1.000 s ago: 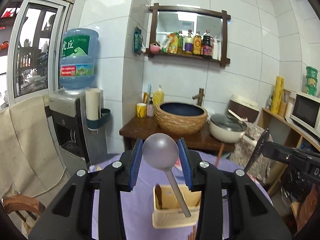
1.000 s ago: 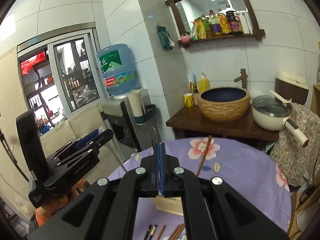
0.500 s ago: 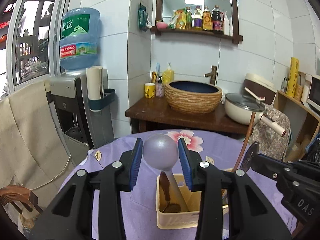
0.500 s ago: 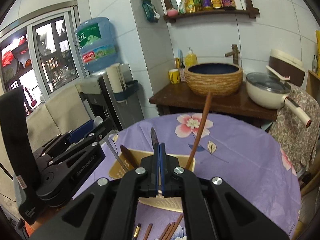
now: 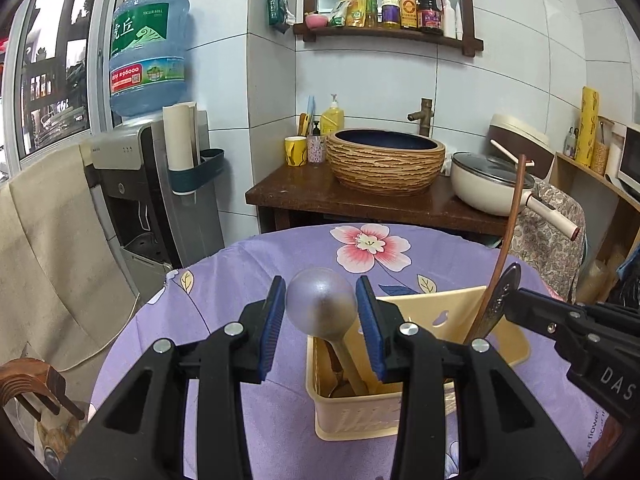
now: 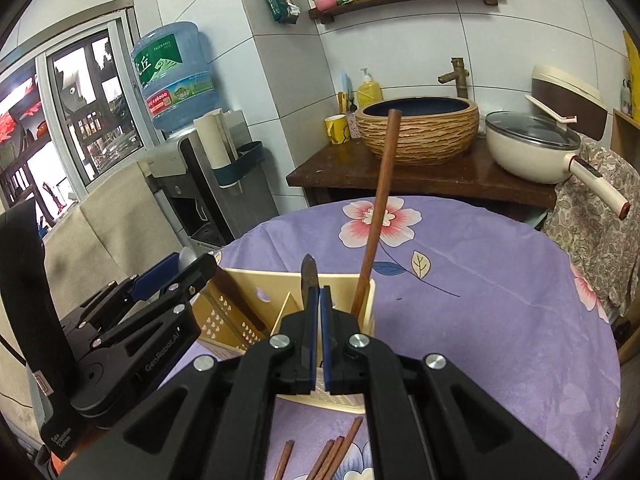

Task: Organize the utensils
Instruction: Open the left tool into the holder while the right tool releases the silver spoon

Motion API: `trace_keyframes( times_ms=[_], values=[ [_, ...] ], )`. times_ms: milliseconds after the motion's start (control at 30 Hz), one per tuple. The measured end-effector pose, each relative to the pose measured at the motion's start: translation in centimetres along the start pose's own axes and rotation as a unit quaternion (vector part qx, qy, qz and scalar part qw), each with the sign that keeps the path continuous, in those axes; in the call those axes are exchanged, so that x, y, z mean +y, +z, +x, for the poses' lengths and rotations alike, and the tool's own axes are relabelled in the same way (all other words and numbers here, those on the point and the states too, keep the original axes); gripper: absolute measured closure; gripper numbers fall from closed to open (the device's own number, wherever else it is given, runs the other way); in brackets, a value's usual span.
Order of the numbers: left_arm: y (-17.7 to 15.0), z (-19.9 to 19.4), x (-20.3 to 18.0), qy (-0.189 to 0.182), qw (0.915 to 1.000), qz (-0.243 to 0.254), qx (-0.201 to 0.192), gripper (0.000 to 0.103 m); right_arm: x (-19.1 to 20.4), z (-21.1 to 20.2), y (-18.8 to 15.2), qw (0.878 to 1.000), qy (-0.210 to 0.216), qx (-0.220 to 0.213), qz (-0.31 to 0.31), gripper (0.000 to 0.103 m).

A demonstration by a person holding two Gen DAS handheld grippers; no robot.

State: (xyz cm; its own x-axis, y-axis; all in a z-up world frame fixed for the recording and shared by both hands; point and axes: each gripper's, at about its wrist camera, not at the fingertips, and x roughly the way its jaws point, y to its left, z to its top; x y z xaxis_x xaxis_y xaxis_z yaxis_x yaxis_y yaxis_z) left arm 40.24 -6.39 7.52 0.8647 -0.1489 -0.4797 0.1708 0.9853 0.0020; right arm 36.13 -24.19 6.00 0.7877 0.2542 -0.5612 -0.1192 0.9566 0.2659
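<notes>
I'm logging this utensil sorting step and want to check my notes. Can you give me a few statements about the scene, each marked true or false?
1. The left gripper grips a metal spoon by its bowl. True.
2. The spoon's handle points down into the yellow caddy. True.
3. The caddy stands on a bare wooden table. False: it stands on a purple floral tablecloth.
4. The brown chopstick lies flat. False: it stands in the caddy.
5. Loose chopsticks lie beside the caddy. True.

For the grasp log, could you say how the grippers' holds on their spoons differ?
Left gripper stands wide around the grey spoon's bowl; right gripper is nearly shut on the dark spoon, edge-on. Grey spoon's handle reaches into the yellow holder; dark spoon's lower end is hidden. Both stick up past the pads.
</notes>
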Motion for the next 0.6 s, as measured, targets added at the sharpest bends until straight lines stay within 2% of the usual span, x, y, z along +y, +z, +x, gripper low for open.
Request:
trace_keyframes(
  times_ms=[33,67,133,200,333,433,500,600],
  values=[
    [-0.2,0.0,0.0,-0.003,1.0,0.0,-0.001,0.066,-0.1,0.0,0.0,1.0,0.0,-0.001,0.001,0.087],
    [-0.3,0.0,0.0,-0.005,1.0,0.001,-0.002,0.066,-0.4,-0.1,-0.1,1.0,-0.003,-0.006,0.005,0.067],
    [-0.5,-0.2,0.0,-0.009,1.0,0.005,-0.001,0.064,-0.9,-0.6,-0.3,1.0,-0.002,-0.022,0.019,0.043],
    [-0.5,-0.7,0.1,-0.015,0.9999,0.002,-0.006,0.051,-1.4,-0.9,-0.3,0.999,-0.001,-0.027,0.026,0.043],
    [-0.5,-3.2,1.0,-0.029,0.999,-0.013,-0.033,0.034,-1.7,-2.3,-0.6,0.999,-0.01,-0.042,0.015,0.043],
    [-1.1,-5.3,1.7,-0.018,0.9987,-0.014,-0.047,0.024,-1.8,-3.6,-1.6,0.999,-0.019,-0.049,0.013,0.041],
    [-2.1,-6.5,2.1,-0.004,0.999,-0.012,-0.042,0.015,-1.8,-4.3,-2.6,0.998,-0.026,-0.047,0.012,0.038],
    [-4.0,-7.6,2.7,0.017,0.9996,0.002,-0.022,0.013,-1.7,-4.5,-5.0,0.999,-0.044,-0.026,-0.002,0.035]
  ],
)
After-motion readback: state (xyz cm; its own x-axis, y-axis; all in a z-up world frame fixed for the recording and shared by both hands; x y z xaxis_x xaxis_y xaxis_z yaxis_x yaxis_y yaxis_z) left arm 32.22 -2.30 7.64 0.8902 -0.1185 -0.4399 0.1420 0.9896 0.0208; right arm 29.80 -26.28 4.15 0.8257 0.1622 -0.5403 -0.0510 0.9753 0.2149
